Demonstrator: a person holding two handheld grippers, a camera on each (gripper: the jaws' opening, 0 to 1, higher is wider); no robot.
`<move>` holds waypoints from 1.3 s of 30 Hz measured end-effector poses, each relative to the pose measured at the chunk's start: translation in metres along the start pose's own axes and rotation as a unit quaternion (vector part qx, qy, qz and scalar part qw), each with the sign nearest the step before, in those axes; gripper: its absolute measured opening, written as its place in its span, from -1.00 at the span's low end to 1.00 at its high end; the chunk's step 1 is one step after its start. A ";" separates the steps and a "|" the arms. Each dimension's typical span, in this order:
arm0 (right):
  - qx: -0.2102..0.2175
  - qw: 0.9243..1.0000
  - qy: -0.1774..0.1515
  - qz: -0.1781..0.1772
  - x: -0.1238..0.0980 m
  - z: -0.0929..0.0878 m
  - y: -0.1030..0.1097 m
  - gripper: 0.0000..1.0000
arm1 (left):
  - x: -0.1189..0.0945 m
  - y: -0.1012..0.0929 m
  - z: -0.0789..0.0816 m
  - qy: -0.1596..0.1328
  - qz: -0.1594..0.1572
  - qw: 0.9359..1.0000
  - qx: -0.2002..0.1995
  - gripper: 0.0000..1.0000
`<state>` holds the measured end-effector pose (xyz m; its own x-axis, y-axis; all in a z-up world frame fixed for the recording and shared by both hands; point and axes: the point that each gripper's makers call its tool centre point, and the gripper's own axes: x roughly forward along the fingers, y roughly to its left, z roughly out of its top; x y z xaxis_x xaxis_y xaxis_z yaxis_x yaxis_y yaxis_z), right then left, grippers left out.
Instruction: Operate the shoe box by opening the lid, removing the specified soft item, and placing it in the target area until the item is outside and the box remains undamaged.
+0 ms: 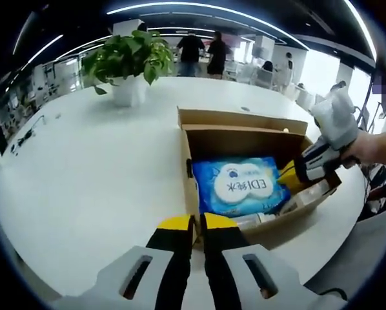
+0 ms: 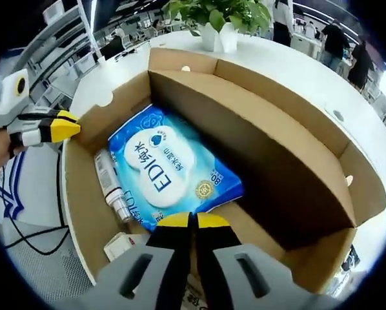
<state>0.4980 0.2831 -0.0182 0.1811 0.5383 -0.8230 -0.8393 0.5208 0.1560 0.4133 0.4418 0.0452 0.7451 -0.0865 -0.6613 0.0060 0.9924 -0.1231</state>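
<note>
The open brown cardboard shoe box (image 1: 244, 139) sat on the round white bench (image 1: 90, 181), its lid flap folded back and standing up along the far side. Inside it lay the soft blue plastic wipes pack (image 2: 170, 171), flat on the box floor, with a white oval flap on top printed "EDI" followed by Chinese characters, a small blue droplet mark, a gold round seal and "80" at one corner. Beside the pack, against the near wall in the right gripper view, lay a slim white tube (image 2: 112, 187) with small print I couldn't read, and a small white carton (image 2: 119, 245).

My left gripper (image 1: 197, 223), black with yellow tips, was clenched with its fingers together at the box's near edge, grasping nothing I could see. My right gripper (image 2: 192, 221) was likewise pressed together, tips just over the lower edge of the pack; whether it pinched the wrapper I couldn't tell.

A leafy green plant in a white pot (image 1: 128, 68) stood further along the bench.
</note>
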 end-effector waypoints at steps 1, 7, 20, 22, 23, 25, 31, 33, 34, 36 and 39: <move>0.005 1.000 0.000 -0.001 -0.001 0.000 -0.001 -1.00 | 0.000 0.000 0.000 0.001 0.000 1.000 0.001 -0.95; 0.005 1.000 0.001 -0.012 -0.007 -0.002 -0.010 -1.00 | 0.000 -0.001 0.000 0.007 0.003 1.000 0.010 -0.95; 0.013 1.000 0.007 -0.027 -0.018 -0.016 -0.028 -1.00 | 0.001 -0.002 0.002 0.033 0.008 0.998 0.048 -0.93; 0.016 1.000 0.005 -0.026 -0.019 -0.016 -0.028 -1.00 | 0.001 -0.003 0.002 0.037 0.009 0.998 0.057 -0.93; 0.017 0.999 0.006 -0.028 -0.019 -0.016 -0.028 -1.00 | 0.001 -0.004 0.003 0.040 0.007 0.997 0.062 -0.93; 0.016 0.999 0.005 -0.029 -0.020 -0.016 -0.029 -1.00 | 0.000 -0.005 0.008 0.036 0.012 0.997 0.071 -0.95; 0.019 0.999 0.004 -0.027 -0.020 -0.015 -0.029 -1.00 | -0.002 -0.017 0.034 0.011 -0.003 0.996 0.083 -0.92; 0.019 0.999 0.004 -0.026 -0.019 -0.015 -0.029 -1.00 | 0.002 -0.024 0.038 0.013 -0.010 0.995 0.095 -0.91; 0.019 0.999 0.004 -0.026 -0.019 -0.016 -0.028 -1.00 | 0.005 -0.027 0.038 0.016 -0.014 0.995 0.101 -0.90; 0.019 0.999 0.004 -0.026 -0.019 -0.016 -0.028 -1.00 | 0.012 -0.033 0.038 0.023 -0.019 0.993 0.111 -0.88; 0.020 0.999 0.003 -0.025 -0.020 -0.015 -0.028 -1.00 | 0.023 -0.039 0.037 0.033 -0.030 0.992 0.120 -0.85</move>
<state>0.5101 0.2475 -0.0146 0.2187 0.5068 -0.8339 -0.8078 0.5734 0.1367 0.4550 0.4043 0.0622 0.6929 -0.1428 -0.7068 0.2134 0.9769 0.0119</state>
